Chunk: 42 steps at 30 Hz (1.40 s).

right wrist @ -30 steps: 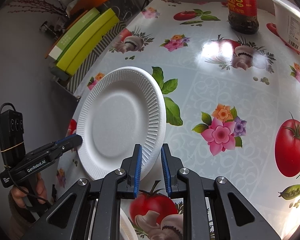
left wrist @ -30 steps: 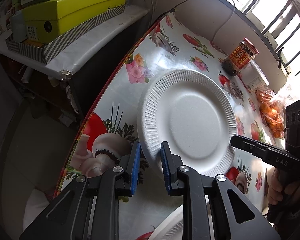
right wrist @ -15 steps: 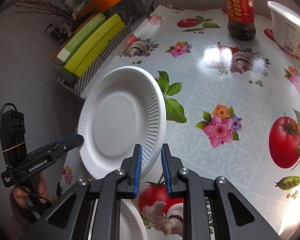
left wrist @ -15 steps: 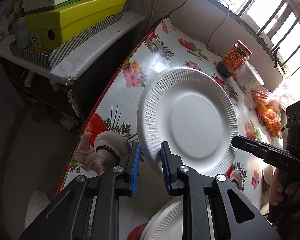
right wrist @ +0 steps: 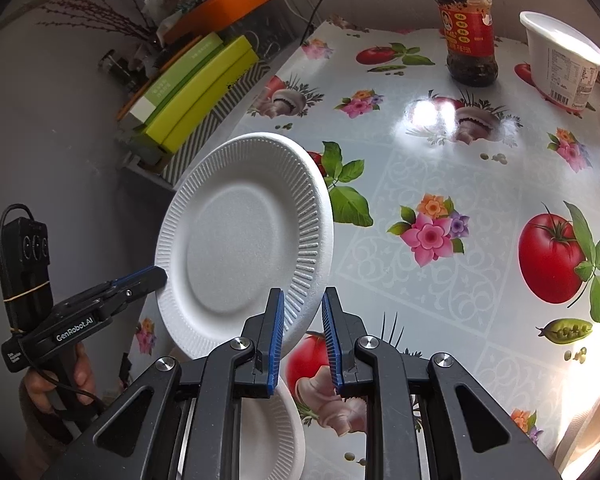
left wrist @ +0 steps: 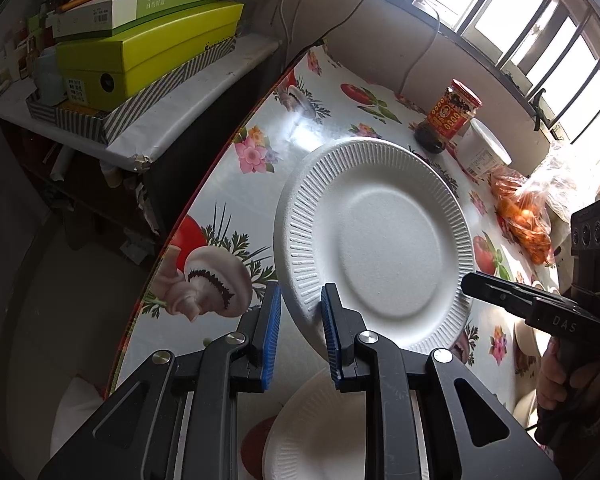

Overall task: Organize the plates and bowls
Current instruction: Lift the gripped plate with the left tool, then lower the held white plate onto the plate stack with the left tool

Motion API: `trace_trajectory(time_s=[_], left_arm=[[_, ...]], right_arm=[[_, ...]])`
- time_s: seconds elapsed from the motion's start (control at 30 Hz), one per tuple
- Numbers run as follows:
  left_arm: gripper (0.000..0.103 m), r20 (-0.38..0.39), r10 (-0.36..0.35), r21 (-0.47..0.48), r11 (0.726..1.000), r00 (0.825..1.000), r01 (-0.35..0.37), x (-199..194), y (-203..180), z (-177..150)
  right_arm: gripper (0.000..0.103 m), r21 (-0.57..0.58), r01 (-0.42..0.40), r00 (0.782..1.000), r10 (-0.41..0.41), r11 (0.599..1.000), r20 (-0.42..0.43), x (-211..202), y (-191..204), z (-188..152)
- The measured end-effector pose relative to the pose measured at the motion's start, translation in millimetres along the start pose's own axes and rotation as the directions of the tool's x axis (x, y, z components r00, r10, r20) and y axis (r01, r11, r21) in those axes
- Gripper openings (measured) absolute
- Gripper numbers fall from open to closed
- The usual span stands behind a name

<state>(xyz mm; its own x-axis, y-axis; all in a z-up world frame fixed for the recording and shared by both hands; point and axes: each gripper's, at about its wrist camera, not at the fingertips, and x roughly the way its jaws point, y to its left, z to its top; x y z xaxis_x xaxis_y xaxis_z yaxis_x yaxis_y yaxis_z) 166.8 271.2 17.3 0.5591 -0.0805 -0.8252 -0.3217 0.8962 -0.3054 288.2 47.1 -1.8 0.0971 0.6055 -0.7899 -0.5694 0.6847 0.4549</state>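
Left claw [left wrist: 298, 320] and right claw [right wrist: 302, 320] both clamped on plate [left wrist: 374, 236] rim, opposite edges. Plate tilted, clear of table [right wrist: 440, 184] (second plate [left wrist: 320, 432] lies below claws).

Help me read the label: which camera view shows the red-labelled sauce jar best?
The right wrist view: the jar stands upright, large and unobstructed on the table, label facing the camera. The left wrist view shows it small, tilted by distortion, beyond the held plate.
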Motion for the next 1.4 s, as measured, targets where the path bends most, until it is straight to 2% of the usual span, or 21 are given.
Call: trace_trajectory(time_s=[0.9, 1.4], left_arm=[[0.022, -0.003, -0.025, 0.008, 1.0, 1.0, 0.025, -32.0, -9.8, -70.4], [0.022, -0.026, -0.031, -0.024, 0.999, 0.999, 0.031, -40.8, -2.7, -109.7]], right_arm=[[0.019, -0.004, -0.028, 1.0, 0.028, 1.0, 0.001, -30.7, 9.7, -71.8], [0.019, -0.007, -0.041, 0.998, 0.041, 0.999, -0.047, -28.5, 15.3, -110.3]])
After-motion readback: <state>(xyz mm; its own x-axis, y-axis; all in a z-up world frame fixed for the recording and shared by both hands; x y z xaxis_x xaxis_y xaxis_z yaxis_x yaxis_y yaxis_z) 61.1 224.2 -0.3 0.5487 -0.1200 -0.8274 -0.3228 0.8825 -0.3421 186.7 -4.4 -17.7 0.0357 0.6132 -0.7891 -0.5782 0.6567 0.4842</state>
